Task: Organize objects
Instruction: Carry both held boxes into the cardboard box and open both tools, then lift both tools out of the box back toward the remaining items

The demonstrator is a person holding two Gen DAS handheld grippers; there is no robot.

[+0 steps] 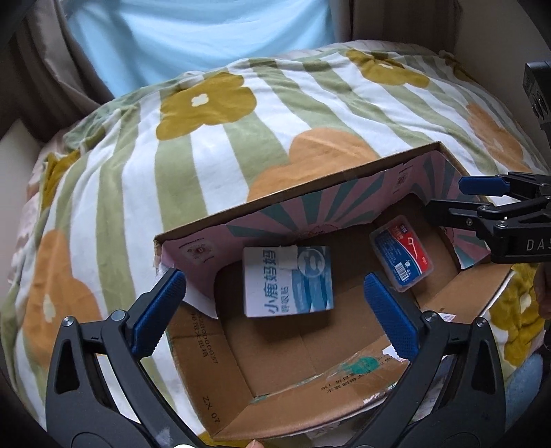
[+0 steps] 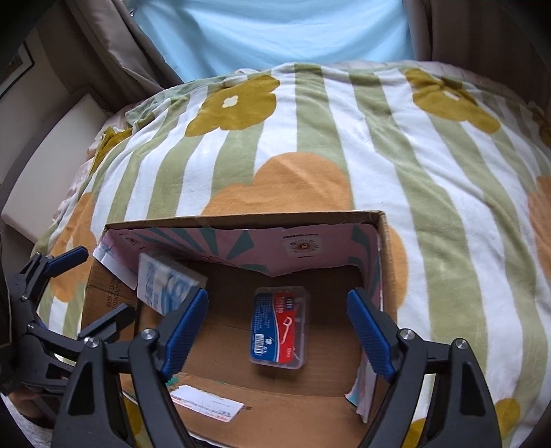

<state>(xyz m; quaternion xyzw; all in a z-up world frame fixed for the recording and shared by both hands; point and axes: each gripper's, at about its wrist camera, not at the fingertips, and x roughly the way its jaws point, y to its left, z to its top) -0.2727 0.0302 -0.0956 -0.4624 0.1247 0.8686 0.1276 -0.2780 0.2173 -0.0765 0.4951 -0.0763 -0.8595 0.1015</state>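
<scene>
An open cardboard box [image 1: 347, 179] lies on a flowered blanket; it also shows in the right wrist view [image 2: 241, 219]. Inside lie a white and blue carton [image 1: 287, 281] and a clear floss-pick case with a red and blue label [image 1: 401, 253]. The right wrist view shows the carton [image 2: 165, 286] at the box's left and the case [image 2: 279, 329] in the middle. My left gripper [image 1: 275, 310] is open and empty over the carton. My right gripper [image 2: 277, 331] is open and empty above the case, and it shows in the left wrist view [image 1: 447, 196] at the box's right wall. The left gripper appears at the right wrist view's left edge [image 2: 96, 286].
The striped blanket with orange and yellow flowers [image 2: 344, 138] covers the bed all around the box. A light blue sheet [image 2: 268, 31] and beige curtains hang behind. A pale ledge [image 2: 51, 165] runs along the bed's left side.
</scene>
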